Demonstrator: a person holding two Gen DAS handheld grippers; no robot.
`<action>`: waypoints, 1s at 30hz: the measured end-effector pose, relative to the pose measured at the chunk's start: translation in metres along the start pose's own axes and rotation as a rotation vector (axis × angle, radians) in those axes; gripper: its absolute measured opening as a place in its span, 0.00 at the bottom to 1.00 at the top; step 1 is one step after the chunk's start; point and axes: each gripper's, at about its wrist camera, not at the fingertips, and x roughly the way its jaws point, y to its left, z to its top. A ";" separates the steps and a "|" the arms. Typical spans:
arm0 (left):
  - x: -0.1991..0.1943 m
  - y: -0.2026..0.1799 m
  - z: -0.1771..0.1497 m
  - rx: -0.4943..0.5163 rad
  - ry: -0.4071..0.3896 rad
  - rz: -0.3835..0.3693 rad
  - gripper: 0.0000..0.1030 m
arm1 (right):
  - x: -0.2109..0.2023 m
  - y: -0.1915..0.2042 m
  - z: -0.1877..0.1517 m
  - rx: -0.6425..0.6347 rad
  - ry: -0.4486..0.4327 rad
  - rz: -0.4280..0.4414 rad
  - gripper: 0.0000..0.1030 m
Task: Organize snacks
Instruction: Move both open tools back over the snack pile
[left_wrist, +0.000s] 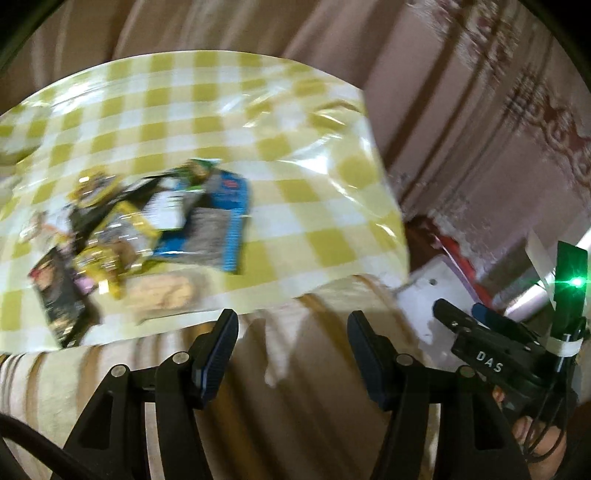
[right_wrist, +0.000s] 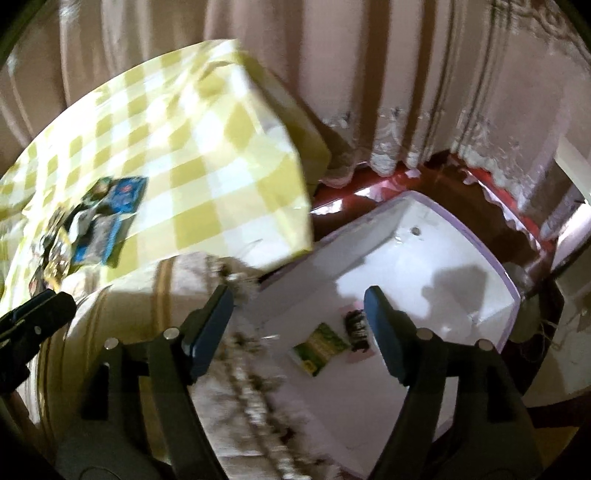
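Note:
A pile of snack packets (left_wrist: 122, 225) lies on a yellow-checked cloth (left_wrist: 295, 147); a blue packet (left_wrist: 218, 225) is at its right side. The pile also shows in the right wrist view (right_wrist: 92, 218). My left gripper (left_wrist: 293, 347) is open and empty, held in front of the cloth's near edge. My right gripper (right_wrist: 299, 317) is open and empty above a white box (right_wrist: 443, 251) on the floor. In the box lie a green packet (right_wrist: 321, 347) and a dark packet (right_wrist: 354, 325). Both views are blurred.
Beige curtains (right_wrist: 369, 92) hang behind the cloth-covered surface. A striped fabric (left_wrist: 295, 406) hangs below the checked cloth's edge. The white box (left_wrist: 432, 291) sits on a dark red floor (right_wrist: 461, 177) to the right of the covered surface. The right gripper (left_wrist: 491, 343) shows in the left wrist view.

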 end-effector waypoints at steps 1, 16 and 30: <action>-0.003 0.009 -0.001 -0.017 -0.007 0.008 0.60 | 0.000 0.006 0.000 -0.014 -0.001 0.003 0.74; -0.032 0.120 -0.018 -0.240 -0.032 0.235 0.61 | 0.006 0.104 0.001 -0.231 0.025 0.064 0.76; -0.023 0.150 -0.016 -0.301 0.006 0.294 0.61 | 0.025 0.165 0.009 -0.342 0.047 0.074 0.76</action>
